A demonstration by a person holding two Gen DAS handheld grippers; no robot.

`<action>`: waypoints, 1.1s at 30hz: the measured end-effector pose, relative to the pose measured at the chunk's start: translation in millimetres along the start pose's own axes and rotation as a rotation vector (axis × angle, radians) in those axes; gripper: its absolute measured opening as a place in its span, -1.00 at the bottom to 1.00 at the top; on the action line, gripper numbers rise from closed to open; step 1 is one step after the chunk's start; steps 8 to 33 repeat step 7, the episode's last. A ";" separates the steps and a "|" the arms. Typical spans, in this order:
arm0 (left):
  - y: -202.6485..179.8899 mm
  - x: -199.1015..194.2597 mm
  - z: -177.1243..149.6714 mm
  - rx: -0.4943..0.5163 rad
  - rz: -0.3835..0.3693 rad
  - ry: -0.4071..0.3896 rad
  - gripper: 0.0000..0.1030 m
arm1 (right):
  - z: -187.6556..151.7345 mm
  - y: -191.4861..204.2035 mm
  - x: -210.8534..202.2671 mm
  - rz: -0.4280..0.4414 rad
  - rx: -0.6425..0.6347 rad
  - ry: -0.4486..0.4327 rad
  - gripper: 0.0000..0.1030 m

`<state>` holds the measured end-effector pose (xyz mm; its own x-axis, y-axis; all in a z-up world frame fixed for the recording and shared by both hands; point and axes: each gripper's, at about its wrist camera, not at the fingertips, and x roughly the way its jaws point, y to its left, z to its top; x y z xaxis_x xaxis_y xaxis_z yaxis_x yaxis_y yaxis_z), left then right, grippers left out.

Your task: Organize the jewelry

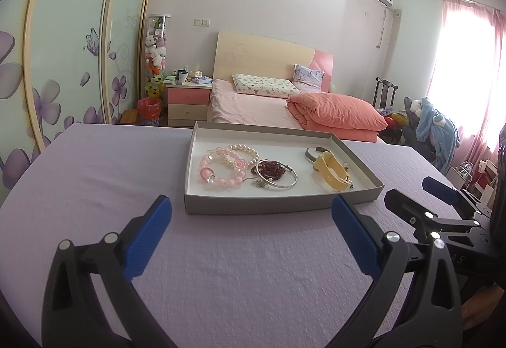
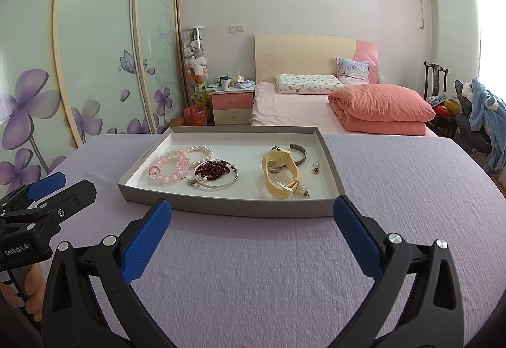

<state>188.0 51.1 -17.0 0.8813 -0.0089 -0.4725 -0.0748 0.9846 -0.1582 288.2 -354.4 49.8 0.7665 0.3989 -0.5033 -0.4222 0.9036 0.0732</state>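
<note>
Both my tongs hang spread and empty over the lilac cloth, short of the tray (image 2: 329, 158). My left gripper (image 1: 251, 212) faces its left half, nearest the pink bead bracelet (image 1: 218, 169). My right gripper (image 2: 252, 212) faces the yellow watch (image 2: 280, 172), whose strap runs toward me. The jewelry lies jumbled and overlapping inside the tray.

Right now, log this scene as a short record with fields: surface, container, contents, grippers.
surface: table with lilac cloth
container: shallow grey tray, open top
left group: pink bead bracelet, pearl bracelet, dark red bead bracelet, silver bangle
right group: yellow watch, grey cuff, loose pearl earrings
left gripper: open, empty, short of the tray
right gripper: open, empty, short of the tray
</note>
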 end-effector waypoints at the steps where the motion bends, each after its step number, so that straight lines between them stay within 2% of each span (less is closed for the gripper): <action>1: -0.1 -0.1 -0.4 0.000 0.001 0.000 0.96 | 0.0 -0.1 0.0 -0.001 -0.001 0.000 0.97; 33: 0.5 1.0 0.7 -0.005 0.000 0.005 0.96 | 0.1 0.5 0.0 0.000 0.000 0.000 0.97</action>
